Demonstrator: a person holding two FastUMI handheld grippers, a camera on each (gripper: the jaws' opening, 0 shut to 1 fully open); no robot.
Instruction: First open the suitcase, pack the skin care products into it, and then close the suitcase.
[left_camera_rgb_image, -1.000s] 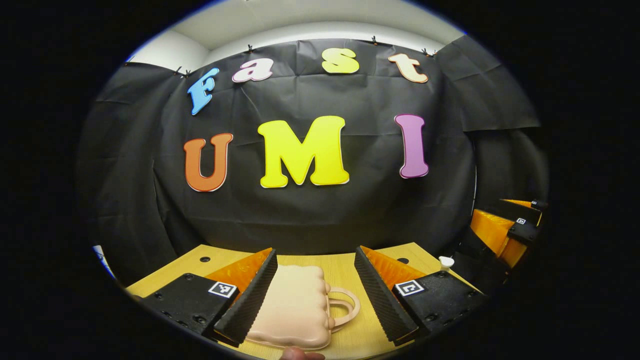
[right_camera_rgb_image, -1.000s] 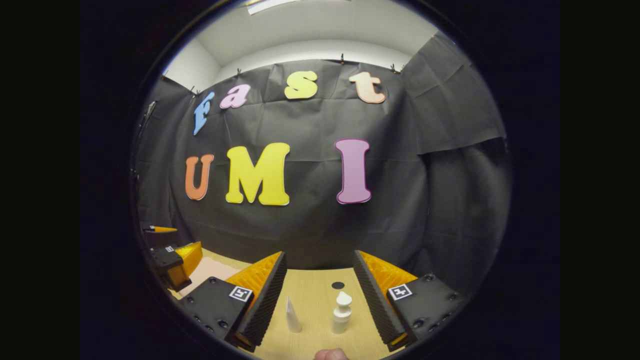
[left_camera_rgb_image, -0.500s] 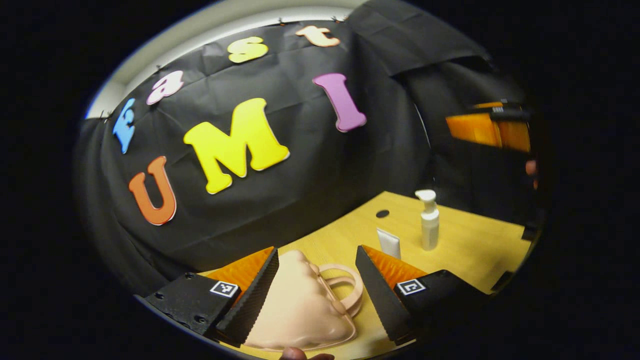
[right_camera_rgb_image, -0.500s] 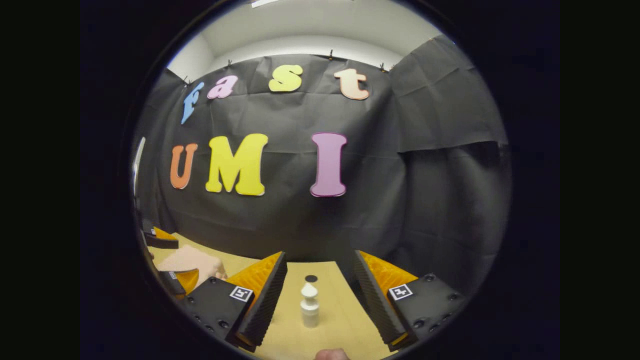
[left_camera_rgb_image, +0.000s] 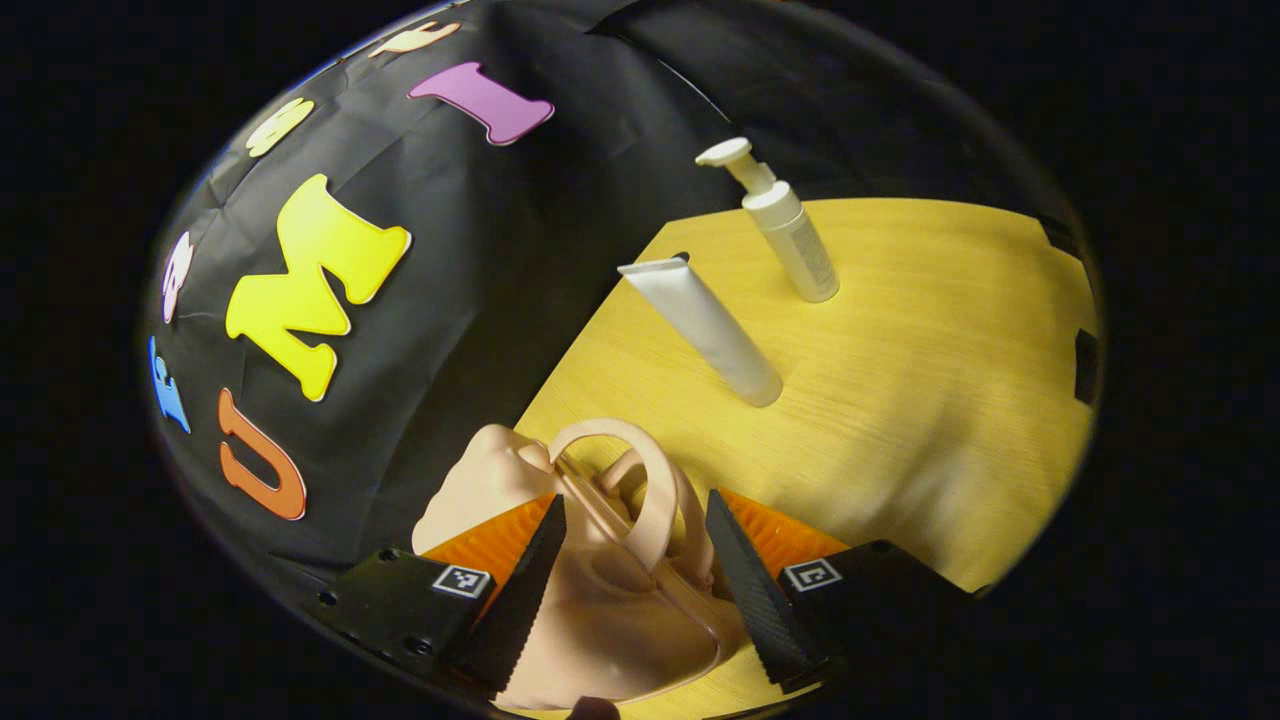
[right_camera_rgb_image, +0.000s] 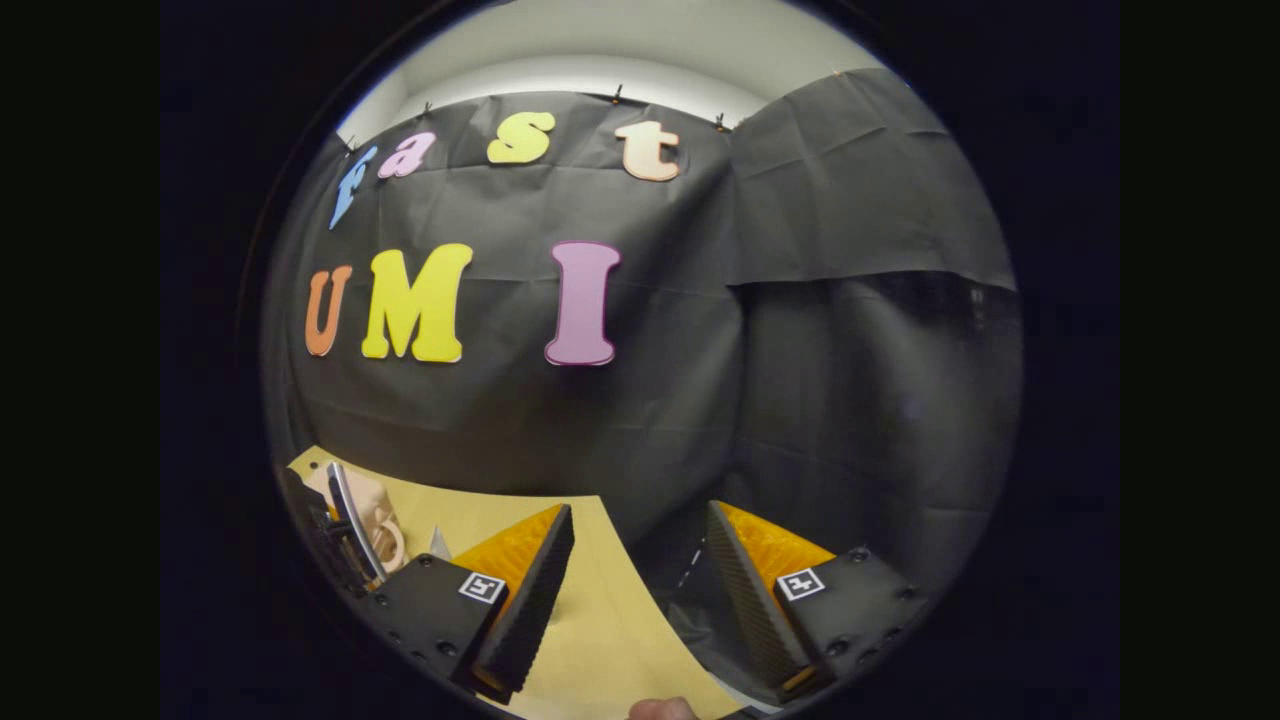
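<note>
- In the left gripper view my left gripper (left_camera_rgb_image: 633, 570) sits tilted over the pink suitcase (left_camera_rgb_image: 590, 600), its jaws spread wide on either side of the case's handle (left_camera_rgb_image: 640, 480).
- I cannot see either finger pressing on the case; the left finger (left_camera_rgb_image: 520, 590) lies along the shell's edge and the right finger (left_camera_rgb_image: 755, 590) just beside the handle side, so I read the jaws as released.
- The suitcase lies shut on the wooden bench (left_camera_rgb_image: 900, 400), close to the black cloth wall (left_camera_rgb_image: 500, 250).
- Farther along the bench stand the two skin care products: a white tube (left_camera_rgb_image: 705, 330) nearer the case, and a white pump bottle (left_camera_rgb_image: 785, 225) beyond it. They are apart from each other and well apart from the case.
- In the right gripper view my right gripper (right_camera_rgb_image: 635, 590) hangs over the bench edge with its jaws wide apart and nothing between them.
- At the far left of that view I can make out the suitcase (right_camera_rgb_image: 370, 515) and a dark piece of the other gripper in front of it.
- A fingertip (right_camera_rgb_image: 660, 710) shows at the bottom edge of that view.
</note>
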